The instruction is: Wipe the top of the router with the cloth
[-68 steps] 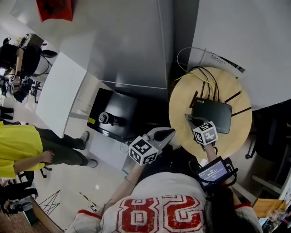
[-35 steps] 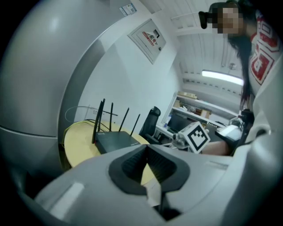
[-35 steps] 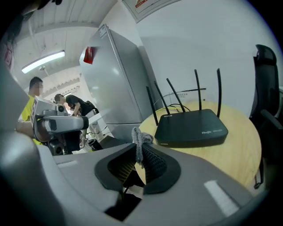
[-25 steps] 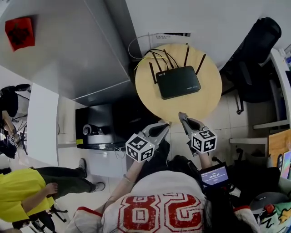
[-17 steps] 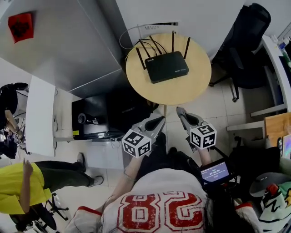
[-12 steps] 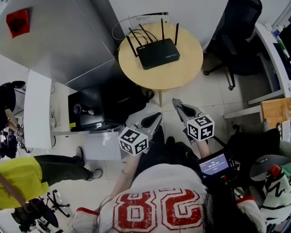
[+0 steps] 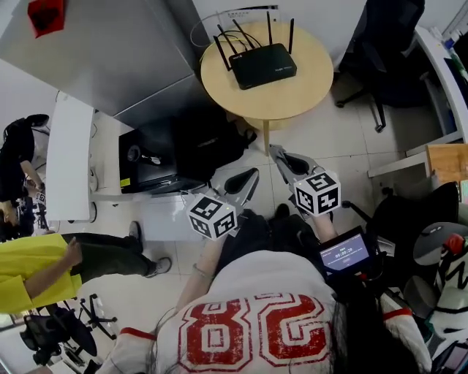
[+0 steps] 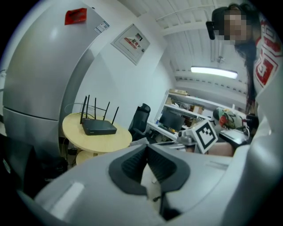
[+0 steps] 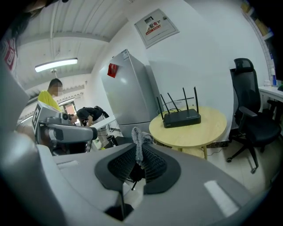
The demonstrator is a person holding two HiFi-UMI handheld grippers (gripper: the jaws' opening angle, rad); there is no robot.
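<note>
At the far left of the room, a person in a yellow top (image 7: 25, 274) is standing on the pale tiled floor (image 7: 329, 139), with a white desk (image 7: 69, 164) beyond. Next to it a tall grey cabinet (image 7: 124, 51) is carrying a red sign (image 7: 47, 13), and a black unit (image 7: 157, 157) is sitting low on the floor. Right of the cabinet, a round wooden table (image 7: 292, 98) is standing by the white wall. The black router (image 7: 263, 66) is resting flat on it, its antennas pointing up and its cables trailing behind, well apart from both tools. A black office chair (image 7: 387, 44) is standing further right.

The left gripper (image 7: 252, 175) is hanging over the floor with its jaws pressed together at the tips and nothing between them. The right gripper (image 7: 274, 150) is pinching a fold of grey knitted cloth (image 9: 138, 143) between its ribbed pads (image 9: 152, 165).

The wearer's shirt (image 7: 256, 332) is showing a large red "28". A framed notice (image 9: 157, 26) is hanging on the wall, its print too small to read, as are the digits on the wrist screen (image 7: 344, 256).
</note>
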